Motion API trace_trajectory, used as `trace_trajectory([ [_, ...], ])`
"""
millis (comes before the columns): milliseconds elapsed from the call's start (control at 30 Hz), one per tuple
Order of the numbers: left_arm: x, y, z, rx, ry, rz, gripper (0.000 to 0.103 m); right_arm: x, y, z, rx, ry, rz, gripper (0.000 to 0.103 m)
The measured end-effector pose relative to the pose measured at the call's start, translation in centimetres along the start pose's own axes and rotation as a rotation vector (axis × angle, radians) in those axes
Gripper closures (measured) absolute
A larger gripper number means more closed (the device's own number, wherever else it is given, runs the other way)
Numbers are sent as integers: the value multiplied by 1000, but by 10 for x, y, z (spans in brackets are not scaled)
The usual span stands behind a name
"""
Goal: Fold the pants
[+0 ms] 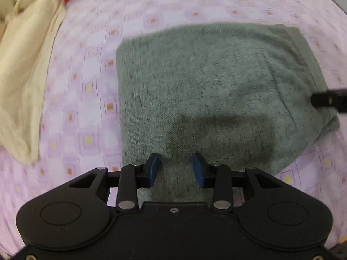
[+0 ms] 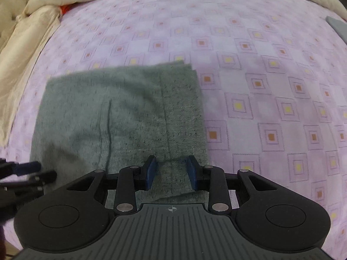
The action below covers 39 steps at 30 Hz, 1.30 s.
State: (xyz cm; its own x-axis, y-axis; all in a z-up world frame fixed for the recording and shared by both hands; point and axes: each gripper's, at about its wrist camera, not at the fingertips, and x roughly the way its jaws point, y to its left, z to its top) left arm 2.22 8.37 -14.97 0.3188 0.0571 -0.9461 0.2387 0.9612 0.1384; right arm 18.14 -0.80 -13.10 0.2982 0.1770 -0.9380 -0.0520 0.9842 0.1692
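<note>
The grey-green pants (image 1: 206, 91) lie folded into a flat rectangle on the pink patterned bed sheet (image 1: 86, 75). In the right wrist view the pants (image 2: 121, 119) fill the left middle, with stacked layers at the far right corner. My left gripper (image 1: 176, 164) is open, with nothing between its blue pads, over the near edge of the pants. My right gripper (image 2: 171, 166) is open and empty over the pants' near right edge. The right gripper's tip shows in the left wrist view (image 1: 329, 100); the left gripper shows in the right wrist view (image 2: 28, 173).
A cream quilt (image 1: 26, 75) is bunched along the left side of the bed, also in the right wrist view (image 2: 28, 34). Something red (image 2: 65, 7) peeks from under it. A grey flat object (image 2: 338, 25) lies at the far right. The sheet (image 2: 271, 86) stretches right of the pants.
</note>
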Motion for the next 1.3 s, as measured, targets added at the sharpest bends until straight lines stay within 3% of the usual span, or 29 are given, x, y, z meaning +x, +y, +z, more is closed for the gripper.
trace_trajectory([
  [133, -37, 6, 20, 11, -138, -12, 56, -22, 7, 21, -56, -142, 32, 73],
  [233, -41, 15, 50, -12, -195, -8, 56, -19, 15, 41, -114, -186, 67, 73],
  [333, -23, 23, 82, -64, -177, 0, 56, -1, 29, 55, -160, -166, 80, 73],
  [467, 21, 37, 114, -86, -112, 42, 54, 32, 31, 70, -166, -106, 23, 74],
  [600, 52, 45, 115, -92, -56, 56, 49, 53, 25, 75, -122, -73, 5, 74],
  [900, 46, 60, 113, -200, -22, 51, 42, 55, 27, 84, -96, -73, -8, 75],
  [1067, 11, 65, 106, -241, -5, 68, 45, 18, 30, 75, -71, -123, 1, 75],
  [1300, -54, 55, 70, -272, -29, 56, 45, -50, 39, 38, -80, -181, 11, 75],
])
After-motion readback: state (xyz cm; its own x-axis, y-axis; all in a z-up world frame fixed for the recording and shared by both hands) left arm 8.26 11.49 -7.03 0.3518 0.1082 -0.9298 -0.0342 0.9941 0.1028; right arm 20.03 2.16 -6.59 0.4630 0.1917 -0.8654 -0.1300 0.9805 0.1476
